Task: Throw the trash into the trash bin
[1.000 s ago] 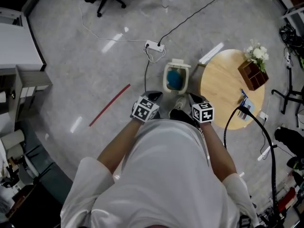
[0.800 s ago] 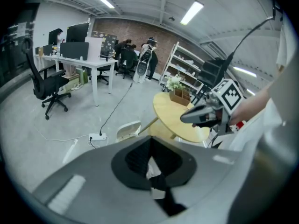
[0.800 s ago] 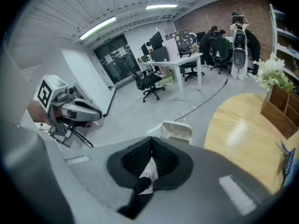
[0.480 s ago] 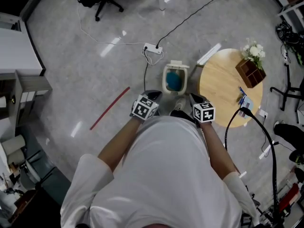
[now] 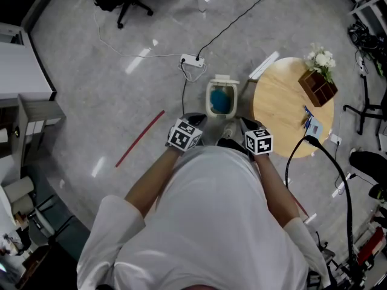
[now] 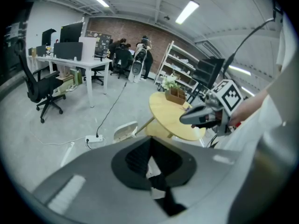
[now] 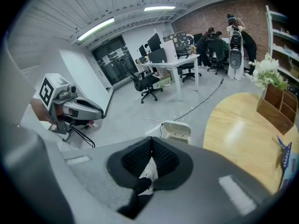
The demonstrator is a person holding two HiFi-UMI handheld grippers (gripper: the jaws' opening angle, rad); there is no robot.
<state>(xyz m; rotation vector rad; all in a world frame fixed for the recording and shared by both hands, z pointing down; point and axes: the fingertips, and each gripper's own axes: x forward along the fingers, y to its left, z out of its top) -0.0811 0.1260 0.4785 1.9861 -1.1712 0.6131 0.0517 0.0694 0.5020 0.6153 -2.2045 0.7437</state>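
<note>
The white trash bin [image 5: 221, 98] stands on the floor with its lid up and something blue inside; it also shows in the left gripper view [image 6: 124, 130] and the right gripper view [image 7: 176, 130]. Both grippers hover side by side just short of the bin, in front of the person's body. My left gripper [image 5: 196, 121] [image 6: 149, 148] is shut with nothing between its pads. My right gripper [image 5: 245, 124] [image 7: 152, 157] is shut and empty too. A blue packet [image 5: 311, 126] [image 7: 283, 157] lies at the edge of the round wooden table [image 5: 284, 107].
A wooden box with white flowers [image 5: 319, 87] stands on the table's far side. A power strip [image 5: 192, 60] and cables lie on the floor beyond the bin. A red strip [image 5: 140, 138] marks the floor at left. People sit at desks [image 6: 70, 59] further off.
Both grippers stay where they were, still shut. Only the head view has drifted slightly, so the bin and table sit a little higher in the picture.
</note>
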